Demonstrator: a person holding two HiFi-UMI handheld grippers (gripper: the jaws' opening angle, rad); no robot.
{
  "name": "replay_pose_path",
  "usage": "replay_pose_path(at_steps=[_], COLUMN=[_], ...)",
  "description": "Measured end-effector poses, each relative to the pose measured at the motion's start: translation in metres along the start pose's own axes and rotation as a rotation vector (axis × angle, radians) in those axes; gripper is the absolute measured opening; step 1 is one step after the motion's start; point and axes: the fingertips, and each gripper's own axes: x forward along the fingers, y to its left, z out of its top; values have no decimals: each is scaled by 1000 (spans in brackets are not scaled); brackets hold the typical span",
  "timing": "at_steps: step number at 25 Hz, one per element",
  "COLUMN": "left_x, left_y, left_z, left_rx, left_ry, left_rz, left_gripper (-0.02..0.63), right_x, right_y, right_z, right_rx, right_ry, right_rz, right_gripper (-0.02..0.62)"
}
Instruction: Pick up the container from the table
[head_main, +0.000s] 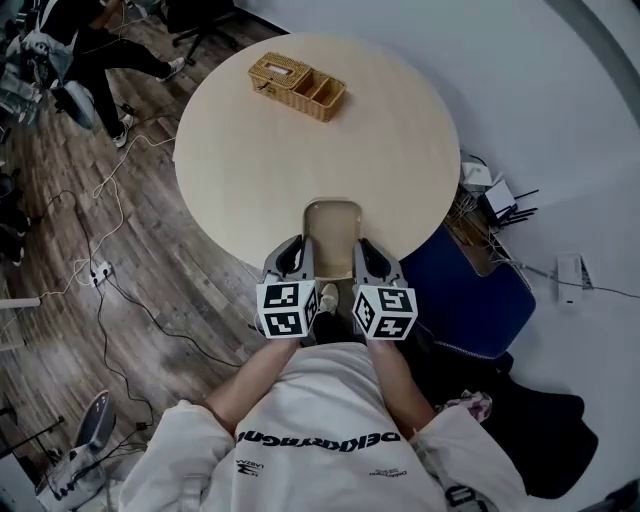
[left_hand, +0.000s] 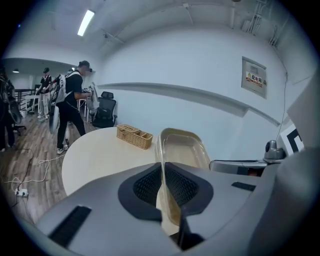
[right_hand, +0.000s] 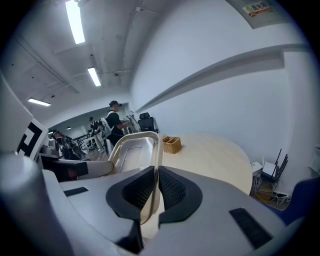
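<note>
A clear plastic container (head_main: 332, 230), shallow and rectangular, is held at the near edge of the round beige table (head_main: 250, 170). My left gripper (head_main: 300, 256) is shut on its left rim, and my right gripper (head_main: 366, 256) is shut on its right rim. In the left gripper view the container (left_hand: 181, 145) runs forward from the jaws, its rim pinched between the black pads (left_hand: 145, 186). The right gripper view shows the container (right_hand: 131, 150) with its rim clamped between the pads (right_hand: 172, 189). Whether its base still touches the table I cannot tell.
A wicker basket (head_main: 296, 86) with compartments sits at the table's far side. A blue chair (head_main: 470, 290) stands right of the table. Cables and a power strip (head_main: 98, 270) lie on the wooden floor at left. People (left_hand: 70, 107) stand beyond the table.
</note>
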Motion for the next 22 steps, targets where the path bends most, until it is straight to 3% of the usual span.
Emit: replay_pose_path(at_steps=[10,22], left_x=[-48,-88], left_y=[-9,-5], left_z=[41,58], left_rx=[46,85], left_ry=[-104,-191], left_rz=[-41,-34], left_gripper=[38,38], right_x=[-42,-66], right_y=[31,61], right_z=[37,52], right_rx=[-44,-82], right_ry=[-116,-186], right_rz=[-13,7], right_gripper=[57,57])
